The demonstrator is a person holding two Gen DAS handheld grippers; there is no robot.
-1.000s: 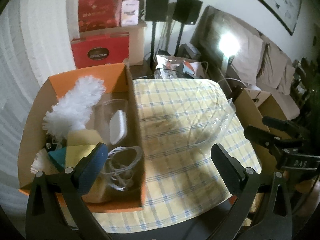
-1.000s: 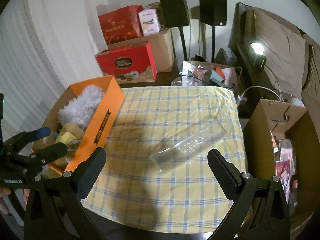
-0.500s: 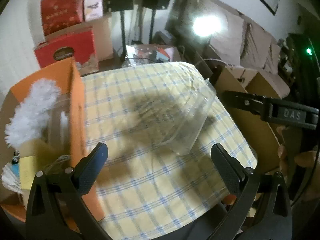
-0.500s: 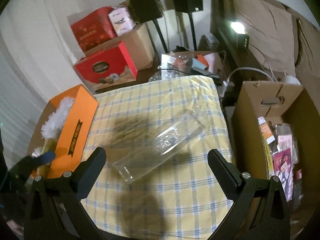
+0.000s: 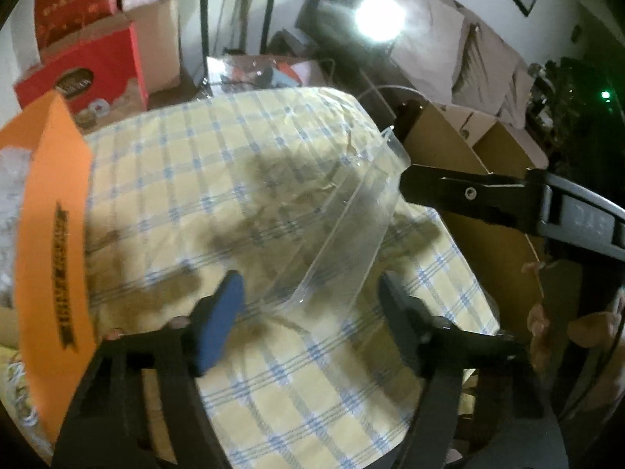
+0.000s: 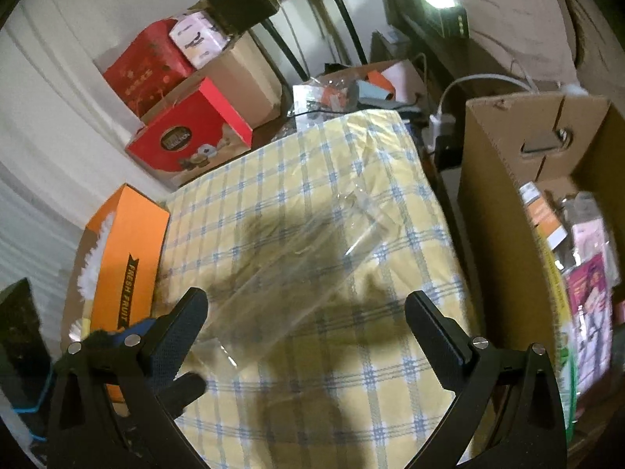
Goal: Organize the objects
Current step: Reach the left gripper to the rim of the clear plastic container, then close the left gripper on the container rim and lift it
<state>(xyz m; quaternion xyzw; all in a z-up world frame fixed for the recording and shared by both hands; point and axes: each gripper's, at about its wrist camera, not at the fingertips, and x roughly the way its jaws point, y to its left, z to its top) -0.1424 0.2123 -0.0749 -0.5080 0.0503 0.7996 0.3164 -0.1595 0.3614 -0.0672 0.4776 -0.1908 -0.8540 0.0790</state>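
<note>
A clear plastic container (image 5: 343, 230) lies on its side on the yellow checked tablecloth (image 5: 195, 164); it also shows in the right wrist view (image 6: 297, 273). My left gripper (image 5: 310, 301) is open, its fingers on either side of the container's near end, not touching it. My right gripper (image 6: 304, 316) is open above the container's near end; its fingers (image 5: 449, 191) show in the left wrist view beside the container's far rim. An orange open box (image 6: 125, 258) with a white duster (image 6: 91, 265) stands at the table's left edge.
A brown cardboard box (image 6: 547, 211) with packets stands right of the table. Red gift boxes (image 6: 187, 133), a cardboard carton and two speaker stands (image 6: 281, 39) are behind. A sofa (image 5: 468, 58) and a bright lamp (image 5: 377, 17) lie at the back right.
Both grippers have moved in toward the clear container. The left one swung right, away from the orange box, and its fingers now flank the container's end. The right one has come closer and lower.
</note>
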